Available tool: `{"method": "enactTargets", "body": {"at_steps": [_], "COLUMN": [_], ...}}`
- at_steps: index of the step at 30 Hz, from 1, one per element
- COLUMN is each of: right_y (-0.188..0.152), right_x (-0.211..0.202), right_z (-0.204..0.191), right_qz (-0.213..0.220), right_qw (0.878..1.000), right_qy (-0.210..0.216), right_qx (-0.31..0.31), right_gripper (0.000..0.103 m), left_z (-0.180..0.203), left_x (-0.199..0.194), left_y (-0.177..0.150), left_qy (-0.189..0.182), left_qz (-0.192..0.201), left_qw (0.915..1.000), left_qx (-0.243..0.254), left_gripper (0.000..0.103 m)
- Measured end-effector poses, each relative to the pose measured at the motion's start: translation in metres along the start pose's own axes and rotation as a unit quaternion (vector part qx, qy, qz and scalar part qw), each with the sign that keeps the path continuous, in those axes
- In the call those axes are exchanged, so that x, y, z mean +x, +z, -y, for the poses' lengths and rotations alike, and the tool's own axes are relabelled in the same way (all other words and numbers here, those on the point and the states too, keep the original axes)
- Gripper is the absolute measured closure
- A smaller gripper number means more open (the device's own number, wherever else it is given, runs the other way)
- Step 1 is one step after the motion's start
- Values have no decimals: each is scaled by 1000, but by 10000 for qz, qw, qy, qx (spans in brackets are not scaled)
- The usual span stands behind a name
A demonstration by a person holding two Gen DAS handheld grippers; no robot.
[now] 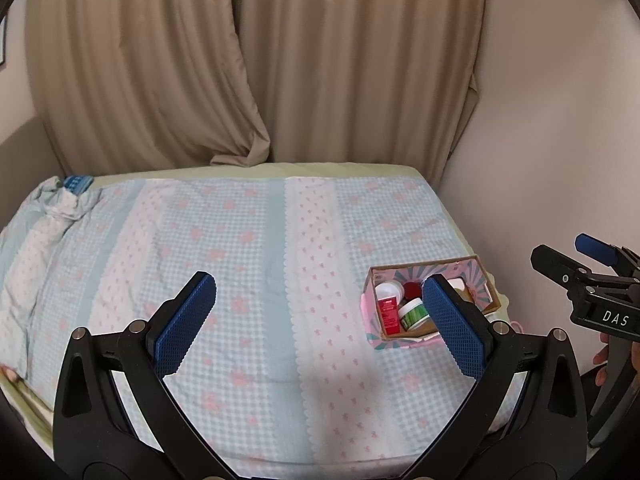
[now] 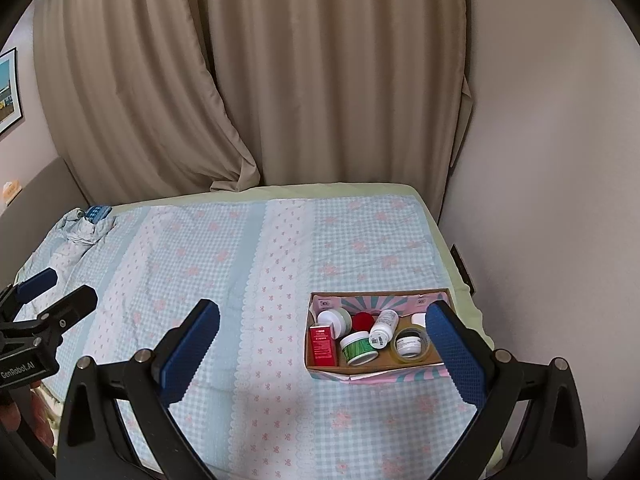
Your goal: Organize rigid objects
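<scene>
A shallow cardboard box (image 2: 332, 372) with a pink and teal pattern sits on the bed at the right; it also shows in the left wrist view (image 1: 476, 270). It holds a red carton (image 2: 322, 345), a green-labelled jar (image 2: 359, 347), a white bottle (image 2: 383, 328), a white jar (image 2: 335, 320), a red lid (image 2: 362, 321) and a tape roll (image 2: 412, 345). My left gripper (image 1: 320, 320) is open and empty above the bed, left of the box. My right gripper (image 2: 322, 344) is open and empty, held above the box's near side.
A blue checked bedspread (image 2: 224, 264) covers the bed. A crumpled pillow (image 1: 44, 224) lies at the far left. Beige curtains (image 2: 280, 80) hang behind. A wall (image 2: 540, 160) runs close along the bed's right edge.
</scene>
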State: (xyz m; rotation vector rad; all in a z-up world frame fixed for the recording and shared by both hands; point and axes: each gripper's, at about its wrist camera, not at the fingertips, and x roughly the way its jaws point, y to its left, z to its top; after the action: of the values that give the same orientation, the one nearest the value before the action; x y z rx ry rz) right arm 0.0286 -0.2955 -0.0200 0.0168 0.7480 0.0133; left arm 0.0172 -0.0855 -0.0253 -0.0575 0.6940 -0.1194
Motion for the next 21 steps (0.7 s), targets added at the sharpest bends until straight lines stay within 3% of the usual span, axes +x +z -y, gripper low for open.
{"method": "enactTargets", "body": {"at_steps": [21], "right_y": [7], "right_x": [-6], "right_z": [0], "right_qz": [49], "right_qw": [10000], "right_qy": [-16], "right_qx": [5], "right_gripper": [0], "left_z": [4], "left_x": [-10], "left_y": [-3], "left_qy": [99], "left_qz": [92], "left_qw": [9999], "left_qx": [67], "left_gripper": [0]}}
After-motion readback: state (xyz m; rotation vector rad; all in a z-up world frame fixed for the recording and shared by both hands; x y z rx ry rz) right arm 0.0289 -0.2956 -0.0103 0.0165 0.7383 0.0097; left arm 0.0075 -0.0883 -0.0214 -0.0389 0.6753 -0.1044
